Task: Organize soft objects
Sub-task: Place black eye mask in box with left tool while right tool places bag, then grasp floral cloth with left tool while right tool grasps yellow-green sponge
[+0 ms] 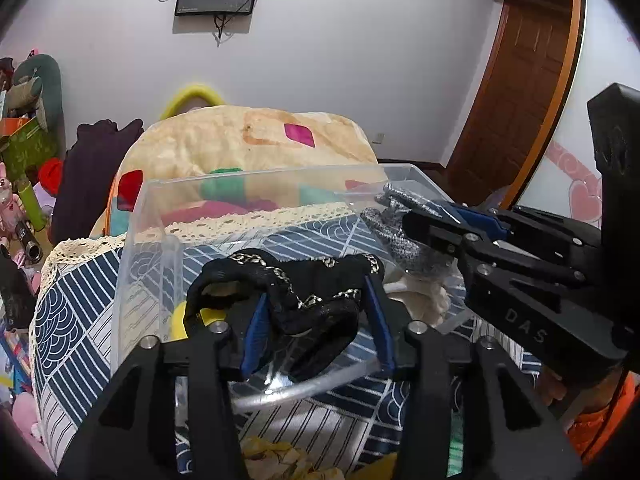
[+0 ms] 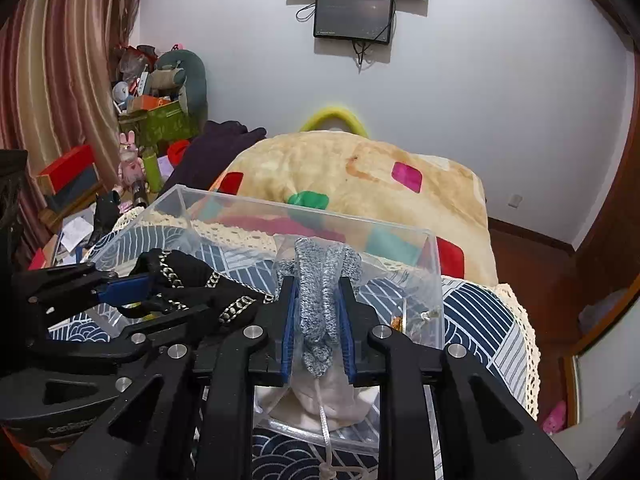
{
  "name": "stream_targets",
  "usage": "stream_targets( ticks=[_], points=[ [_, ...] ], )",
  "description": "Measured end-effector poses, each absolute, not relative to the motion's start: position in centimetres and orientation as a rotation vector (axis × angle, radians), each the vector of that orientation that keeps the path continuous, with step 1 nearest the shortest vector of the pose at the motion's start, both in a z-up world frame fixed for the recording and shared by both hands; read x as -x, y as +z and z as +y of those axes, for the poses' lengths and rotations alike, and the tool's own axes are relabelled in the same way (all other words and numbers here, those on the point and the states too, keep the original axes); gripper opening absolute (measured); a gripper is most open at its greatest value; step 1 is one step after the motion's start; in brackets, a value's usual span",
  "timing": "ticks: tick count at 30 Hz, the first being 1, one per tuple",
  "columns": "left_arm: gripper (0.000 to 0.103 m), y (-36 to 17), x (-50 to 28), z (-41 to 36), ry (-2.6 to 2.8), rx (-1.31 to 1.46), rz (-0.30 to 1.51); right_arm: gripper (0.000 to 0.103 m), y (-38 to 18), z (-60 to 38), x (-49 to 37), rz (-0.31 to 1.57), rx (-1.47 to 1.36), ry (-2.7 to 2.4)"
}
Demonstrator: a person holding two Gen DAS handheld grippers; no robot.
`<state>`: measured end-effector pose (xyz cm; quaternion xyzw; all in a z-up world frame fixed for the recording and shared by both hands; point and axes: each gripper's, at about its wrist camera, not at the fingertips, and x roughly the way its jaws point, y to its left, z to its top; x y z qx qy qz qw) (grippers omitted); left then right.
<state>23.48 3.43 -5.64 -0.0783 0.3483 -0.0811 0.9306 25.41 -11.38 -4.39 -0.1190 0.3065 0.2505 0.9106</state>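
Note:
My left gripper [image 1: 316,308] is shut on a black cloth with gold chain trim [image 1: 304,296] and holds it over the clear plastic box [image 1: 132,248]. In the right wrist view the same cloth [image 2: 192,280] shows at the left in the left gripper [image 2: 132,286]. My right gripper [image 2: 318,304] is shut on a grey knitted piece [image 2: 320,276] above the box's right side [image 2: 436,280]. It also shows in the left wrist view [image 1: 400,216] in the right gripper [image 1: 424,220]. A cream soft item [image 2: 340,400] and a yellow item [image 1: 176,320] lie in the box.
The box stands on a blue-and-white patterned cloth with lace edge [image 1: 68,320]. A beige blanket with coloured patches [image 2: 360,184] is heaped behind it. Dark clothing [image 1: 92,168] and cluttered toys and boxes [image 2: 152,120] are at the left. A wooden door [image 1: 516,92] is at the right.

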Motion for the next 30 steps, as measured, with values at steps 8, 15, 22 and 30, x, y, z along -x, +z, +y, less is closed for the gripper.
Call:
stream_targets(
  ticks=[8,15,22,30],
  points=[
    [0.061,-4.3,-21.5,2.8,-0.182,0.117,0.692,0.032,-3.9,-12.5,-25.2,0.641,0.202,0.531],
    [0.064,-2.7,-19.6,3.3,-0.183,0.133,0.657,0.042,-2.1,-13.3,-23.5,0.578,0.182,0.537],
    [0.074,-0.3,-16.5,4.8,-0.146,0.139,0.579,0.048,-0.2,-14.4,-20.7,0.494,0.162,0.555],
    [0.082,0.2,-12.0,5.7,-0.097,0.121,0.522,0.057,-0.2,-15.4,-17.3,0.442,0.154,0.573]
  ],
)
